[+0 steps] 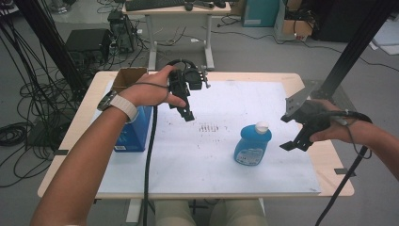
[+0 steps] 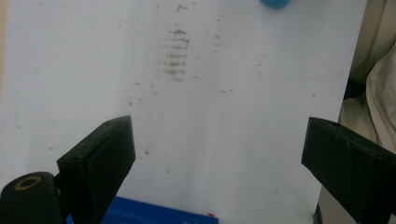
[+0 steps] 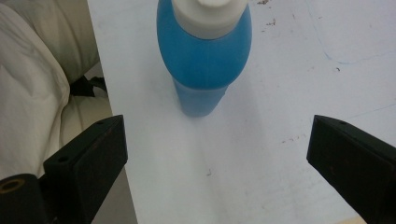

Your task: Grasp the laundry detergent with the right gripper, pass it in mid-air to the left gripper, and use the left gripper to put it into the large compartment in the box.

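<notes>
Table (image 1: 301,84): white sheet on top, scuffed mid-way.
Box (image 1: 134,132): blue, at left edge under left hand.
Bottle (image 1: 252,143): upright, right of centre, white cap.
Right gripper (image 1: 292,133): jaws spread, empty, beside bottle; best squared to body below cap.
Left gripper (image 1: 188,114): jaws spread, empty, aloft.

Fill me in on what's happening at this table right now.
A person holds a tool in each hand above a white sheet on the table. The right tool, jaws wide apart, hovers beside an upright blue bottle with a white cap, not touching it. The left tool, also open and empty, hangs above the sheet next to a blue box. Nothing is gripped yet.
</notes>
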A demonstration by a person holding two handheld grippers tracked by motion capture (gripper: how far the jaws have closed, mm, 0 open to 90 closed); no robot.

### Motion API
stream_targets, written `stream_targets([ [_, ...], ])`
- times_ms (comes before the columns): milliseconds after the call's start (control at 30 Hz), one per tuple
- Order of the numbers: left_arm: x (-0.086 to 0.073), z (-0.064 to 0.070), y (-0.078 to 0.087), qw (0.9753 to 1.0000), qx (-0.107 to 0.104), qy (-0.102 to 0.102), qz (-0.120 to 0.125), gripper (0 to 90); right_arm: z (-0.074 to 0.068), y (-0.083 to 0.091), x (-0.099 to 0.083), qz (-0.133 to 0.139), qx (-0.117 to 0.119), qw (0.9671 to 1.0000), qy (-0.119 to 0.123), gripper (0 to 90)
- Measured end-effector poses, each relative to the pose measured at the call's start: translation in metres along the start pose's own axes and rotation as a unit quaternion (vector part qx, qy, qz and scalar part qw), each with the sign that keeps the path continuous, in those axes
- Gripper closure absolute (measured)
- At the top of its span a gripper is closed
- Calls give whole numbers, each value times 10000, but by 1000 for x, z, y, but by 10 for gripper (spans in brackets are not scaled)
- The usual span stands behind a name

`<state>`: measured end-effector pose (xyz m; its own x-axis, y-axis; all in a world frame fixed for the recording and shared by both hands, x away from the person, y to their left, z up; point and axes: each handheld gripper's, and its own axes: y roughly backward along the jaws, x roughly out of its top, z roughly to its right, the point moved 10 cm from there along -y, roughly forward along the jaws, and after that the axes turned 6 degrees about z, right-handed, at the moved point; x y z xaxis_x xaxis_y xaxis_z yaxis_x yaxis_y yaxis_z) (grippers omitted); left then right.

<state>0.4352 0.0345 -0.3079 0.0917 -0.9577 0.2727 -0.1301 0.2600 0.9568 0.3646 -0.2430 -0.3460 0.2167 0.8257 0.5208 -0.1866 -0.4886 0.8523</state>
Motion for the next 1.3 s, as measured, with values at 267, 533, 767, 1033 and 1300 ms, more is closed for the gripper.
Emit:
stream_targets([
  [267,0,0,0,10000,44,83,35,98,-3,-7,-3,231,7,9995,-195,66],
  [533,0,0,-1,10000,72,44,35,91,-3,-12,-5,390,36,9991,-176,64],
  [767,-2,1,-1,9999,108,42,9,98,0,-17,-7,634,-4,9979,-156,52],
  [1033,-3,1,-4,9999,99,38,4,99,1,-22,-11,776,69,9969,-73,47],
  [1300,-3,2,-5,10000,60,56,25,100,4,-31,-10,1176,74,9930,57,42],
])
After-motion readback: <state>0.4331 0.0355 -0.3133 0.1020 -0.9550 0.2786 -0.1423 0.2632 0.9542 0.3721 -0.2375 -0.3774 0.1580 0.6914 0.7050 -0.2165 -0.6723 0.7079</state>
